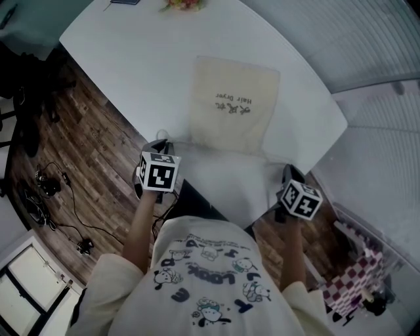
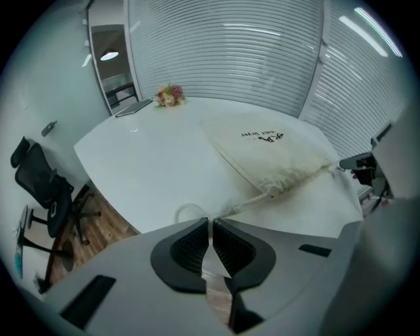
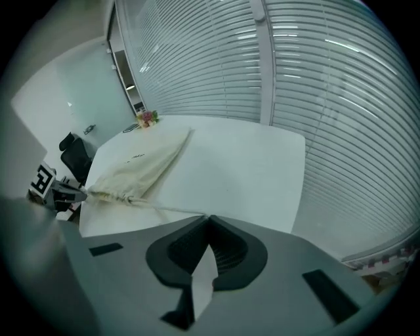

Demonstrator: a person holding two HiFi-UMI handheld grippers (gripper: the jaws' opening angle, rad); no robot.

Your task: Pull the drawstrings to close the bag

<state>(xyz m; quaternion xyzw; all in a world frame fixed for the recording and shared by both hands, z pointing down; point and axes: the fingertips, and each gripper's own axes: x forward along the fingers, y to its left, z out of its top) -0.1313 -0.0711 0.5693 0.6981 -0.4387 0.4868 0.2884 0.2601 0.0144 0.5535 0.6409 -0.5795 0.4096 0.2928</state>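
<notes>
A cream drawstring bag [image 1: 233, 105] with dark print lies flat on the white table [image 1: 131, 72], its mouth toward me. My left gripper [image 1: 159, 146] is at the bag's near left corner and my right gripper [image 1: 289, 174] at the near right. In the left gripper view the jaws [image 2: 210, 223] are shut on a white drawstring [image 2: 246, 203] that runs to the puckered mouth [image 2: 279, 189]; a slack loop [image 2: 187, 211] lies beside them. In the right gripper view the jaws [image 3: 207, 218] are shut on the other drawstring [image 3: 164, 209], stretched from the gathered mouth [image 3: 98, 194].
Flowers [image 1: 180, 5] and a dark flat item [image 1: 125, 2] sit at the table's far edge. Cables [image 1: 52, 190] lie on the wood floor to the left, near a black office chair [image 2: 46, 190]. Blinds [image 3: 295, 85] line the right side, and a checkered object [image 1: 354, 279] is at lower right.
</notes>
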